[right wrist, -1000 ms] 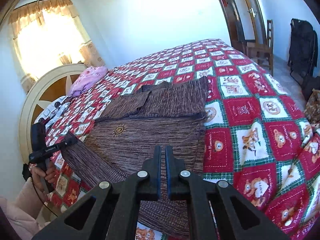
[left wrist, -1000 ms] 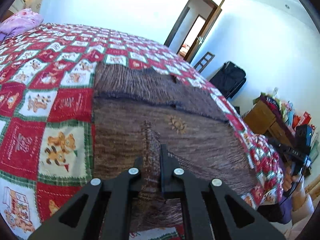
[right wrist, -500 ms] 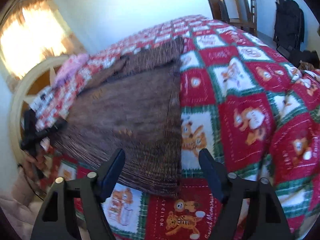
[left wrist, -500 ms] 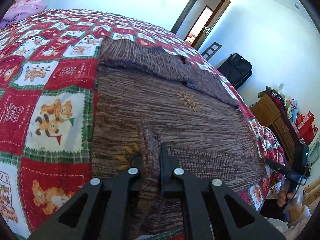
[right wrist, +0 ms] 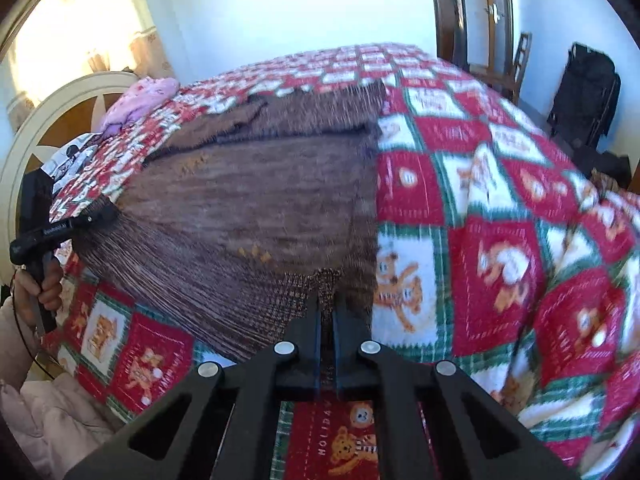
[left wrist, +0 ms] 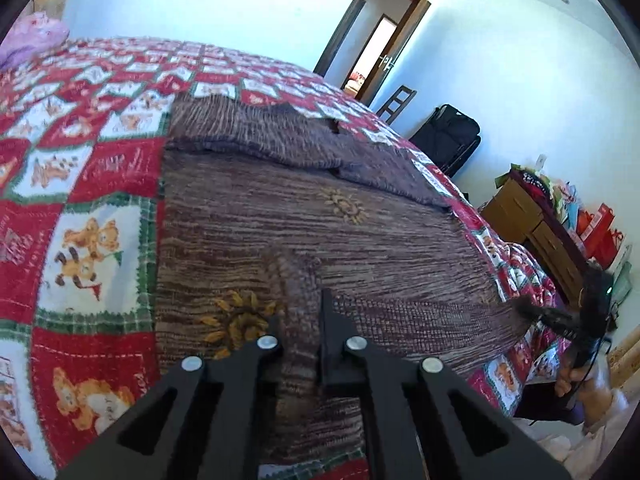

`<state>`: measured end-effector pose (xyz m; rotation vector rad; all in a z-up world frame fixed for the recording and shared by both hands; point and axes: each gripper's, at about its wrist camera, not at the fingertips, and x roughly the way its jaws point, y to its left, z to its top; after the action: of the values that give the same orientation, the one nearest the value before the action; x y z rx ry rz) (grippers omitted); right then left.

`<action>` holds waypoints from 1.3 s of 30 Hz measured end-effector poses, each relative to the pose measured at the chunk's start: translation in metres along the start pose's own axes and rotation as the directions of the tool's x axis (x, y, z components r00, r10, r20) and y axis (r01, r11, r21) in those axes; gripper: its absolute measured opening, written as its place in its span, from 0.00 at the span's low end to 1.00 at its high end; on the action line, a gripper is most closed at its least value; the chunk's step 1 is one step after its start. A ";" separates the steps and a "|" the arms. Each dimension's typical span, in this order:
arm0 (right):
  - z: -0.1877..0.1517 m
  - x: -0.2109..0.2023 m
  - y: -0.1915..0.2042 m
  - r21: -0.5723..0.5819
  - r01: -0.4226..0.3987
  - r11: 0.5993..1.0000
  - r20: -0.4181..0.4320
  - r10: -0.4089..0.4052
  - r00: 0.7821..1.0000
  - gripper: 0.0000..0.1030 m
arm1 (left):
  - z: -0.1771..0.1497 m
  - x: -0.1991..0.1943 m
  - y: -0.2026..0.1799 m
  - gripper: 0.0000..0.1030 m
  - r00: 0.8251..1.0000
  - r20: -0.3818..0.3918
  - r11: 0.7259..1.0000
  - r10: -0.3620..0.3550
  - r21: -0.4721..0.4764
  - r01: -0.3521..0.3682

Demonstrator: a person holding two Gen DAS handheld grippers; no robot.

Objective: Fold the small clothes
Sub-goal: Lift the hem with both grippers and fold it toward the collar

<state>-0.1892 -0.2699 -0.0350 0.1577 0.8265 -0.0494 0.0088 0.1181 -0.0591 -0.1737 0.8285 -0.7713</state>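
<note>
A brown striped knitted garment (left wrist: 320, 232) lies flat on the quilted bed (left wrist: 80, 184), its far part folded over. My left gripper (left wrist: 302, 312) is shut on the near hem, with fabric bunched between its fingers. In the right wrist view my right gripper (right wrist: 326, 292) is shut on the garment (right wrist: 248, 200) at its near right corner. Each gripper shows in the other's view: the right gripper (left wrist: 556, 318) pinches the hem at the far right, and the left gripper (right wrist: 96, 216) pinches the left corner. The hem is stretched between them.
The red, white and green quilt (right wrist: 500, 200) covers the whole bed. A pink pillow (right wrist: 140, 96) lies by the round headboard (right wrist: 60, 120). A black suitcase (left wrist: 448, 136), a wooden dresser (left wrist: 532, 232), a chair (right wrist: 516, 60) and an open door (left wrist: 380, 52) stand beyond the bed.
The right gripper was shut, stood open over the garment's near right corner half a second ago, and is now shut on that corner. The left gripper kept its hold on the hem.
</note>
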 end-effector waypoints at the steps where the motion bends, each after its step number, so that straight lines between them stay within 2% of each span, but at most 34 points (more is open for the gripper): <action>1: 0.004 -0.004 0.003 -0.013 0.007 1.000 0.014 -0.006 1.000 0.03 | 0.001 -0.003 -0.001 0.05 1.000 0.011 1.000 0.003 0.000 -0.003; 6: 0.034 -0.025 0.013 -0.052 0.036 0.998 0.111 -0.030 0.993 0.03 | 0.017 -0.021 0.002 0.05 0.996 0.088 0.998 -0.003 -0.057 0.008; 11: 0.063 -0.037 0.022 -0.079 0.069 0.995 0.187 -0.053 0.981 0.03 | 0.037 -0.029 0.005 0.05 0.988 0.153 0.996 0.025 -0.085 -0.012; 19: 0.109 -0.039 0.028 -0.105 0.134 0.985 0.277 -0.101 0.956 0.03 | 0.074 -0.023 0.018 0.05 0.978 0.189 0.991 0.085 -0.118 -0.063; 23: 0.129 -0.025 0.034 -0.142 0.182 0.973 0.296 -0.134 0.946 0.03 | 0.091 -0.013 0.023 0.05 0.976 0.185 0.987 0.112 -0.130 -0.089; 28: 0.160 -0.005 0.033 -0.159 0.203 0.966 0.316 -0.145 0.938 0.03 | 0.117 0.002 0.031 0.05 0.971 0.190 0.981 0.144 -0.160 -0.114; 36: 0.236 0.049 0.029 -0.205 0.267 0.942 0.350 -0.184 0.918 0.03 | 0.172 0.039 0.057 0.05 0.965 0.186 0.963 0.183 -0.230 -0.138; 39: 0.261 0.074 0.021 -0.194 0.272 0.942 0.344 -0.194 0.919 0.03 | 0.192 0.058 0.065 0.05 0.961 0.187 0.958 0.202 -0.244 -0.153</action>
<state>0.0532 -0.2891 0.0867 -0.1768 0.5151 -0.1970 0.2070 0.0977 0.0091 -0.3739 0.7180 -0.4765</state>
